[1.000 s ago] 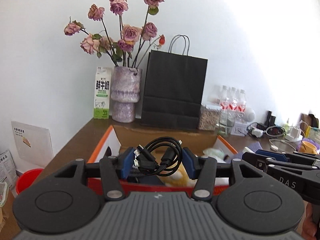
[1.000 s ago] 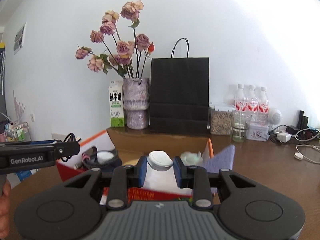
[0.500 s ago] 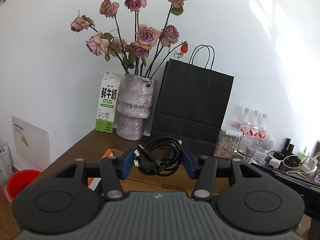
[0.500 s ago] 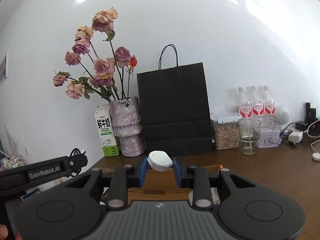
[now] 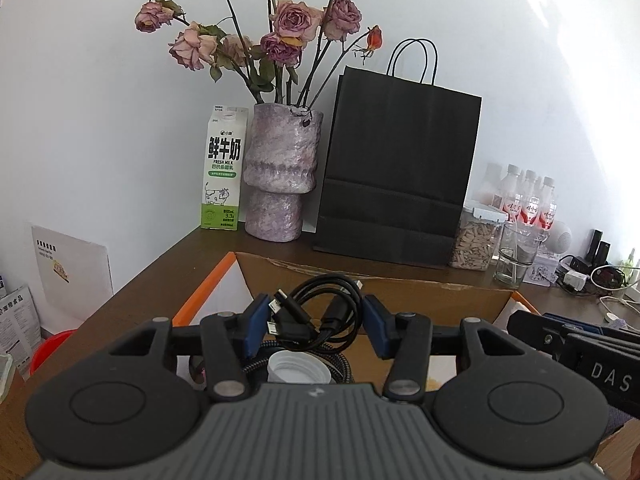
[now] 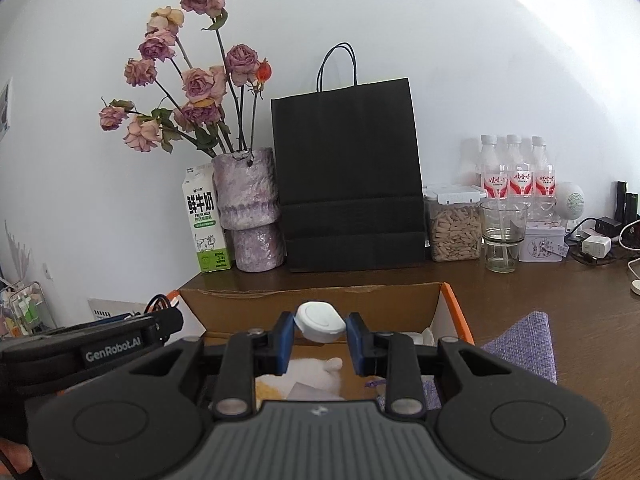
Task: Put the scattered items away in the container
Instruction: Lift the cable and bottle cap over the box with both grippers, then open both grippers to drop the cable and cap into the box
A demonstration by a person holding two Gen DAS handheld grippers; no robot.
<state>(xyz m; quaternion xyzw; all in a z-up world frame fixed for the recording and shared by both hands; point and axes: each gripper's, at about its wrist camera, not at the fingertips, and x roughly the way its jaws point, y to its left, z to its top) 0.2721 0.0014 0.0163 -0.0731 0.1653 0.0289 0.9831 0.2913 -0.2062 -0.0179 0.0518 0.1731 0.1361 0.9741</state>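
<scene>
Left tongs [image 5: 315, 319] pinching a coiled black USB cable [image 5: 320, 312] between blue pads, held above the open brown cardboard box with orange-edged flaps [image 5: 360, 292]. Right tongs [image 6: 319, 334] clamped on a small white rounded plastic cap [image 6: 319, 322], likewise over the same box [image 6: 312, 300]. Below the left tongs, inside the box, a white ribbed plastic lid [image 5: 298, 370] ringed by a braided grey cord [image 5: 340, 364]; below the right tongs, a cream plush toy [image 6: 316, 372]. Just right of the box, a purple woven cloth [image 6: 524, 344] on the dark wooden worktop [image 6: 580, 292]. Behind the box, against the white wall: green-and-white milk carton [image 5: 222, 172], mottled purple vase of dried pink roses [image 5: 280, 176], tall black paper bag [image 5: 396, 168], clear jar of seeds [image 6: 454, 228], empty glass tumbler [image 6: 502, 236], three red-labelled bottles [image 6: 518, 176], tangled chargers at far right [image 5: 592, 276].
</scene>
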